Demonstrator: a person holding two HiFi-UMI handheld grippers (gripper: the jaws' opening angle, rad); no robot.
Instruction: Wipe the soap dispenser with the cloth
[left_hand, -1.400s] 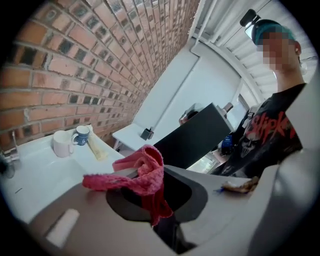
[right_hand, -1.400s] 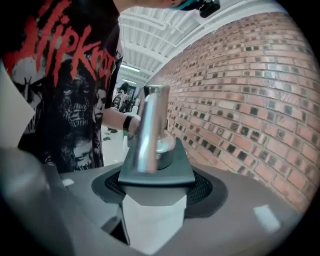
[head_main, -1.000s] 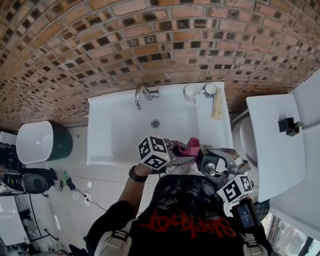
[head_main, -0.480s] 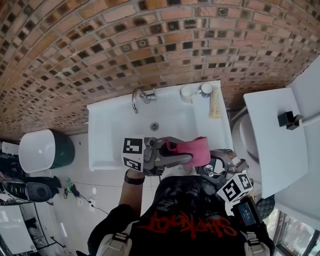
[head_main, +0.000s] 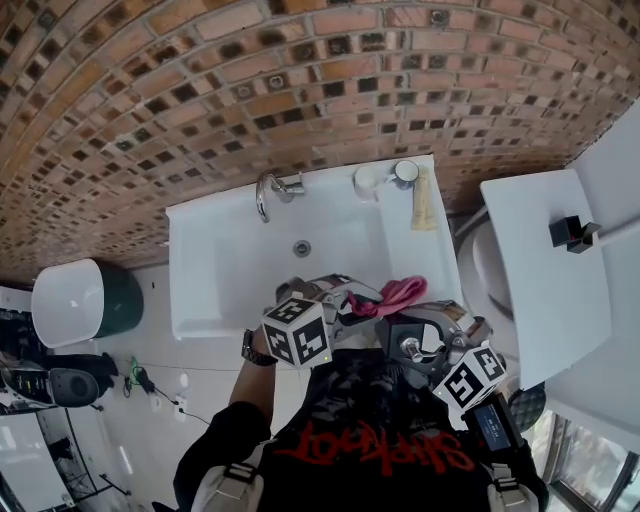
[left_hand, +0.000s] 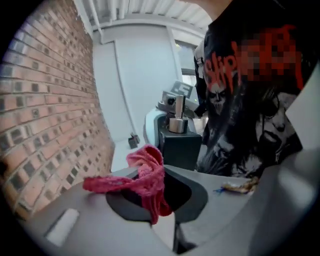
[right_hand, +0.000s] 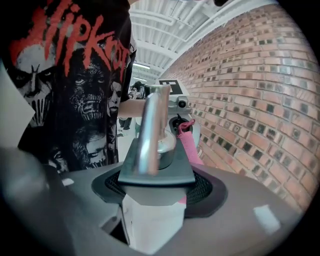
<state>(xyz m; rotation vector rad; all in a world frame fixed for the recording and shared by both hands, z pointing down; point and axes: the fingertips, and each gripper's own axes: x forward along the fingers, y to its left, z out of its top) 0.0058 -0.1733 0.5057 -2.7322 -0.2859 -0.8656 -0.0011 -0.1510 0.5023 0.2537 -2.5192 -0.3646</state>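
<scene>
Both hand-held grippers loaded, at the front edge of the sink.
The left hand-held gripper (left_hand: 156, 197) is clamped on the pink cloth (left_hand: 146, 172), which bunches up and hangs out of its jaws. The right hand-held gripper (right_hand: 156, 192) is clamped on the soap dispenser (head_main: 408, 336), a dark body with a chrome pump, held before the person's torso by the white sink (head_main: 200, 262). The cloth is just beside the soap dispenser; contact cannot be confirmed.
</scene>
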